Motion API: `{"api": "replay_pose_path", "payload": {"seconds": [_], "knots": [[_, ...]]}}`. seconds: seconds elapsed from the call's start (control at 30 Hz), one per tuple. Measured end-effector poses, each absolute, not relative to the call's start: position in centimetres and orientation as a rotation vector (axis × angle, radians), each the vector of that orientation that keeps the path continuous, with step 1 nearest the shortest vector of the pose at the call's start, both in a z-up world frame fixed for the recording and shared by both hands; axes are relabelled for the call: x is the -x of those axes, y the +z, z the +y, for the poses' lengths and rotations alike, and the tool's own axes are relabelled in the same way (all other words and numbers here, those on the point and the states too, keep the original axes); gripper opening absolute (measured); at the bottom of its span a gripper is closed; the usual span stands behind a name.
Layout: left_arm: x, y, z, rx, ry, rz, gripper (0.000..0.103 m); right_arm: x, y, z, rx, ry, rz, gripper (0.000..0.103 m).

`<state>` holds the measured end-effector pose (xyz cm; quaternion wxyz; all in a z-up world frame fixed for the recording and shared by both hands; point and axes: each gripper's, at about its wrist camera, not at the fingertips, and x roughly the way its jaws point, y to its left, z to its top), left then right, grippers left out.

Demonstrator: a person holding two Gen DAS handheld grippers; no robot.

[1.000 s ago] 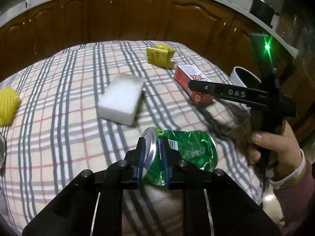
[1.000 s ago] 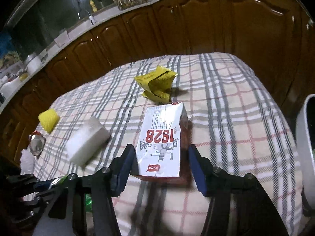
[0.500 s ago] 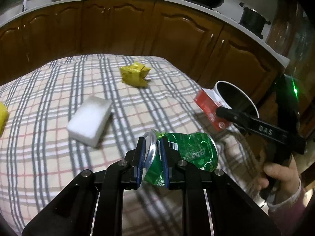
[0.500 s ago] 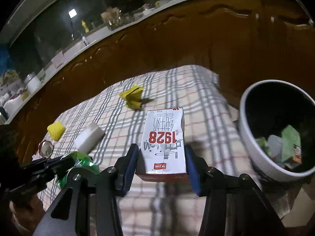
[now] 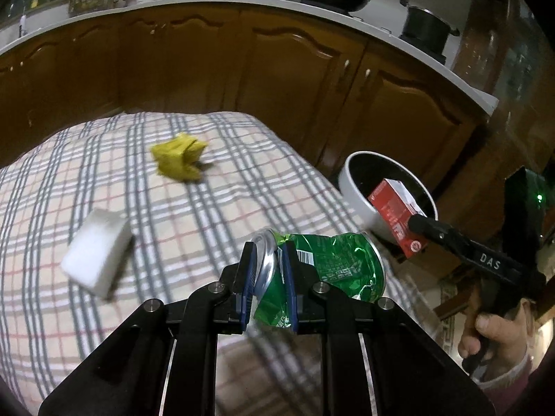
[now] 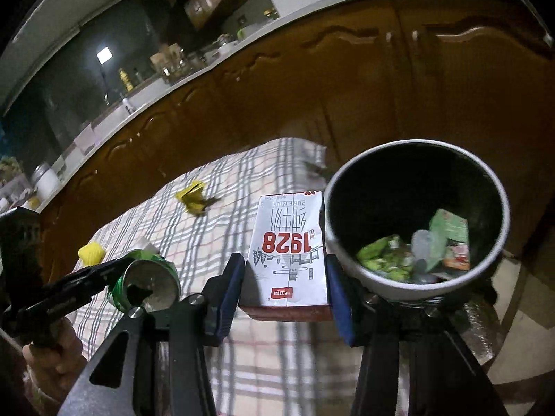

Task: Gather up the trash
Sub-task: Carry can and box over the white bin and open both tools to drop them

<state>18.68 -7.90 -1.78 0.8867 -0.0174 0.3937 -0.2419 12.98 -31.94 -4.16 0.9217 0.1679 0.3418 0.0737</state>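
Right wrist view: the trash bin (image 6: 499, 242) sits just right of the milk carton (image 6: 289, 253), which the right tool (image 6: 286, 274) pinches lengthwise, pointing forward. Left tool (image 5: 267, 277) squeezes the crushed green can (image 5: 333, 267), farther from the bin, so the right hand's nearer.

Crushed can (image 5: 333, 263): green, silver end. Milk carton (image 6: 289, 248): white face, red "1928", red sides. Bin (image 6: 350, 263): white outside, black inside. Tablecloth (image 5: 215, 215): beige, grey-and-red plaid. On tablecloth: yellow crumpled wrapper (image 5: 178, 161), white block (image 5: 97, 254). Behind tablecloth: brown wood cabinets (image 5: 277, 69). Finger pads (image 6: 230, 289): blue.
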Motion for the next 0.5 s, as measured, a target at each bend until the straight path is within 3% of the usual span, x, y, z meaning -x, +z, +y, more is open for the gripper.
{"api": "replay_pose_path", "payload": {"seconds": [0.5], "knots": [[-20.9, -0.1, -17.2, -0.013, -0.607, 0.797, 0.014, -11.4, -3.7, -39.4, -0.404, 0.031, 0.653, 0.048]]}}
